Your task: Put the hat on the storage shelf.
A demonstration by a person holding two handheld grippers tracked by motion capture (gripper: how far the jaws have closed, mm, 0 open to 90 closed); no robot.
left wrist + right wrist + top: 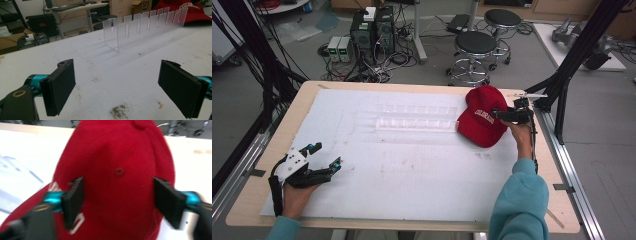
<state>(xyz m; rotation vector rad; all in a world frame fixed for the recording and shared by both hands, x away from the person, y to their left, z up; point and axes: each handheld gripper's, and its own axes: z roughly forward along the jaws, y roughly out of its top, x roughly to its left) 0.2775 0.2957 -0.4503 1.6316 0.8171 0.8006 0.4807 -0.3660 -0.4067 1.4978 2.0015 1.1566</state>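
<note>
My right gripper (117,202) hangs over the crown of the red cap (482,117), which lies on the table (412,175) at about two o'clock from me, just beside the right end of the clear slotted rack (417,117). Its jaws straddle the crown with the top button between them; I judge the pads not yet pressing, so I count them apart. The cap looks light and soft, so the cloth will likely dent and fold under a squeeze; the stiffer front panel or the brim should give a firmer hold than the slack top. My left gripper (117,87) rests at eight o'clock, jaws wide apart over bare table.
</note>
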